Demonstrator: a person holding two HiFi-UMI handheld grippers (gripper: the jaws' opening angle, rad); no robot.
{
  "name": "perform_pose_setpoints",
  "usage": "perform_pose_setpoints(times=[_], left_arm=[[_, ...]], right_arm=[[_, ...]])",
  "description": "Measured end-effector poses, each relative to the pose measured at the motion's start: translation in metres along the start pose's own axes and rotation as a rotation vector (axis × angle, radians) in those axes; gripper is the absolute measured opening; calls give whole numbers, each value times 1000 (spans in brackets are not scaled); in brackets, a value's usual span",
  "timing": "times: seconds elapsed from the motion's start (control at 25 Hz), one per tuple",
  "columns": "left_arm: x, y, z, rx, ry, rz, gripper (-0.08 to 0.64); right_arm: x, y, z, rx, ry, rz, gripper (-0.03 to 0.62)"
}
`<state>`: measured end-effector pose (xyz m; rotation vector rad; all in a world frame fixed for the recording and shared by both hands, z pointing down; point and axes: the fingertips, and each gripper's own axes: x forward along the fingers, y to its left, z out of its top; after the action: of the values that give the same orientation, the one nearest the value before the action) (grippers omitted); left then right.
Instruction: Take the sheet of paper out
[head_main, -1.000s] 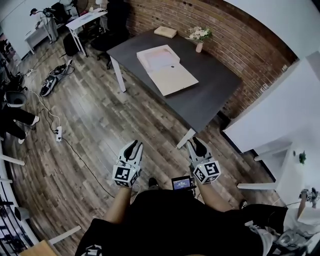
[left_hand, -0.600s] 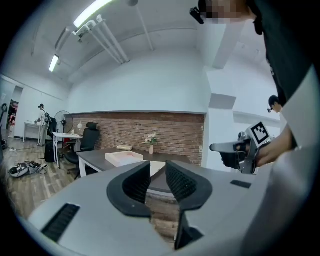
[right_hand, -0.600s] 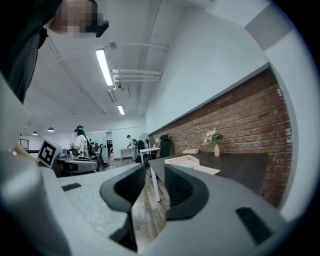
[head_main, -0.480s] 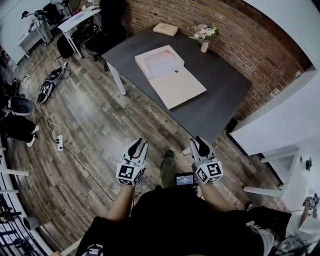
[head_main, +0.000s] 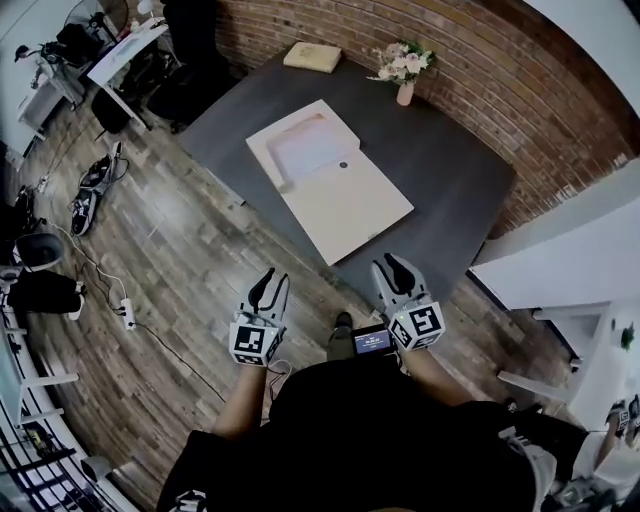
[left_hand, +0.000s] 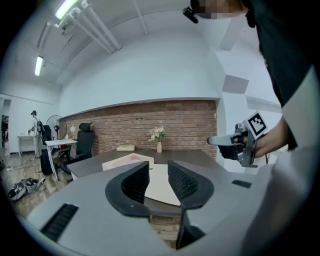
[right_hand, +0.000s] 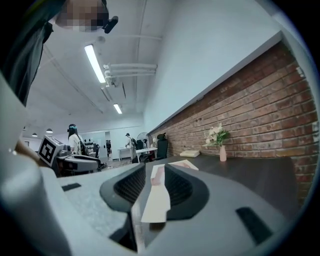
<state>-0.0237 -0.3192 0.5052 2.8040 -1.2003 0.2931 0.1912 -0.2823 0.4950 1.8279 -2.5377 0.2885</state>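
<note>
Paper sheet (head_main: 310, 148), pinkish, is seen lying in the tray half of an open flat box (head_main: 352, 208) on the dark table (head_main: 450, 180). The box's other half is spread flat toward the table's near edge. At the far left, a power strip (head_main: 127, 315) is laid on the wooden floor (head_main: 190, 250). The left gripper (head_main: 268, 284) is held over the floor, short of the table. Its jaws are parted and have just been opening, with nothing between them. The right gripper (head_main: 392, 268) is held near the table's near edge, its jaws likewise parted and empty. A vase of flowers (head_main: 404, 90) is placed by the brick wall (head_main: 520, 110).
</note>
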Motion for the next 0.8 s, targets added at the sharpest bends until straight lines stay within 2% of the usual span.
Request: perform_pose_setpoints(times=[0.12, 0.36, 0.68, 0.8], left_arm=[[46, 9, 14, 20, -8, -20, 109], [116, 22, 27, 147, 31, -65, 120], [219, 63, 1, 288, 174, -143, 132], [255, 79, -12, 366, 228, -177, 135]], right_arm=[[26, -30, 5, 1, -2, -6, 123], [62, -60, 2, 11, 23, -18, 123], [121, -95, -5, 19, 50, -75, 121], [143, -107, -8, 23, 77, -116, 123]])
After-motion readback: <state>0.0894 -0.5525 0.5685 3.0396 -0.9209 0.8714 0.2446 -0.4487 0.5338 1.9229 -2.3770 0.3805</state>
